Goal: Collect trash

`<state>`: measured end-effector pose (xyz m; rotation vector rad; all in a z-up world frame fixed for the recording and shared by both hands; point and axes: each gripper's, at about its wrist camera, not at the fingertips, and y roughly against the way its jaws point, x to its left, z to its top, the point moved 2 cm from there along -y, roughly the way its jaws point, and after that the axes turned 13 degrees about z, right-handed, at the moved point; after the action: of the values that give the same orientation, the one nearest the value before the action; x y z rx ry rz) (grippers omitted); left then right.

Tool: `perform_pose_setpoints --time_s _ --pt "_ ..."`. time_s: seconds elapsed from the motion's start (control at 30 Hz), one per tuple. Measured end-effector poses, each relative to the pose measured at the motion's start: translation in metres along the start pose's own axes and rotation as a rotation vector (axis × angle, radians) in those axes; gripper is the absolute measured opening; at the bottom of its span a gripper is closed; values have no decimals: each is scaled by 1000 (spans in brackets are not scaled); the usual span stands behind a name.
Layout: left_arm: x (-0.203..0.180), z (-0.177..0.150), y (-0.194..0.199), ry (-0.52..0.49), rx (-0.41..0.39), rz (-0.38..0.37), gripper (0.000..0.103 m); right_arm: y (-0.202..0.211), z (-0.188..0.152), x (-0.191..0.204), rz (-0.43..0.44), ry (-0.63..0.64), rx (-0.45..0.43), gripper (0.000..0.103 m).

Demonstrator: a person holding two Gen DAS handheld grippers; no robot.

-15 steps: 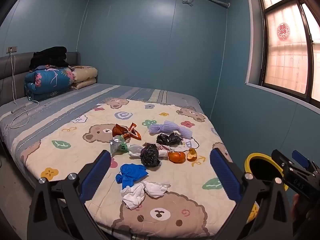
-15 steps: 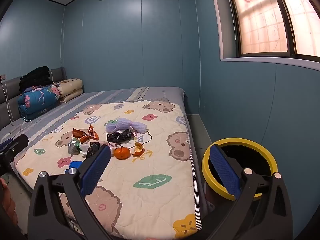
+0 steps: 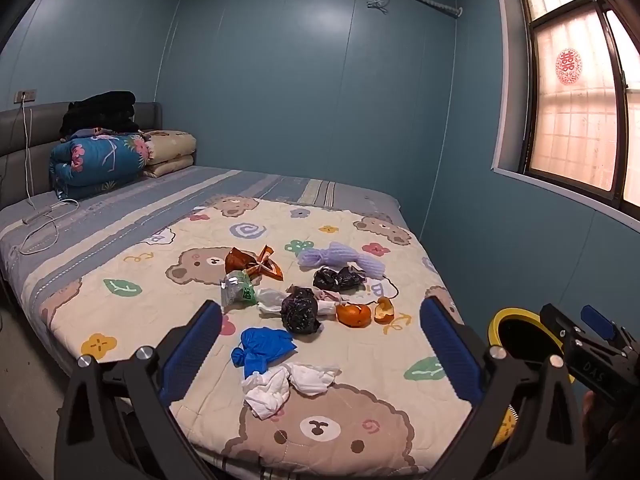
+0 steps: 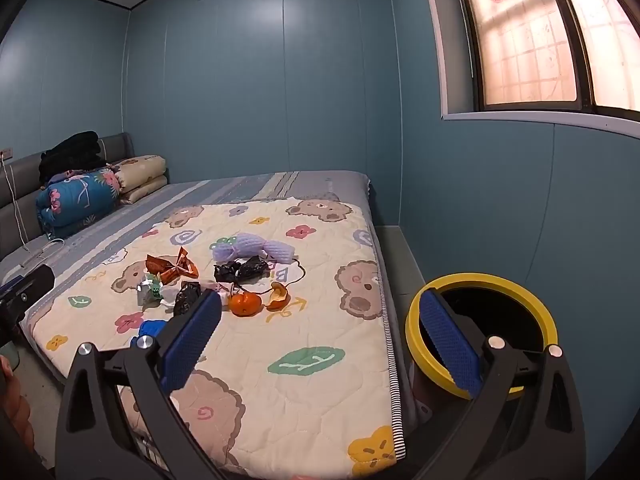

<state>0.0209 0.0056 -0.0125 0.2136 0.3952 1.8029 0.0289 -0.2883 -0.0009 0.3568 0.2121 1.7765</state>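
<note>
Trash lies in a cluster on the bear-print quilt point(image 3: 352, 432): white tissue point(image 3: 288, 386), a blue glove point(image 3: 262, 346), black bags point(image 3: 300, 310), an orange point(image 3: 353, 315) with peel point(image 3: 385, 310), an orange wrapper point(image 3: 252, 264), a green packet point(image 3: 239, 289) and purple foam net point(image 3: 340, 258). A yellow-rimmed bin point(image 4: 482, 332) stands on the floor right of the bed. My left gripper point(image 3: 320, 344) is open and empty, held above the near trash. My right gripper point(image 4: 320, 340) is open and empty, between the bed edge and the bin.
Folded quilts point(image 3: 100, 160) and black clothes point(image 3: 100, 112) are stacked at the headboard. A white cable point(image 3: 40, 232) lies on the striped sheet. Blue walls close the far side and the right side, with a window point(image 3: 580, 100). The right gripper also shows in the left wrist view point(image 3: 588, 344).
Both views have shifted only slightly; the trash, the bin and both open grippers stand as before.
</note>
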Motion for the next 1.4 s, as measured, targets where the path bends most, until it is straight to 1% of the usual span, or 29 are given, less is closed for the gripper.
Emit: perform_pose_setpoints --time_s 0.1,0.3,0.37,1.4 --pt "0 0 0 1 1 -2 96 -1 -2 4 2 1 1 95" --pt "-2 -1 0 1 4 1 96 -2 -2 4 2 -1 4 95" --pt "-3 1 5 4 5 -2 96 -2 -2 4 1 -2 4 95" --pt "-5 -1 4 3 9 -2 96 -7 -10 -1 4 -11 16 95"
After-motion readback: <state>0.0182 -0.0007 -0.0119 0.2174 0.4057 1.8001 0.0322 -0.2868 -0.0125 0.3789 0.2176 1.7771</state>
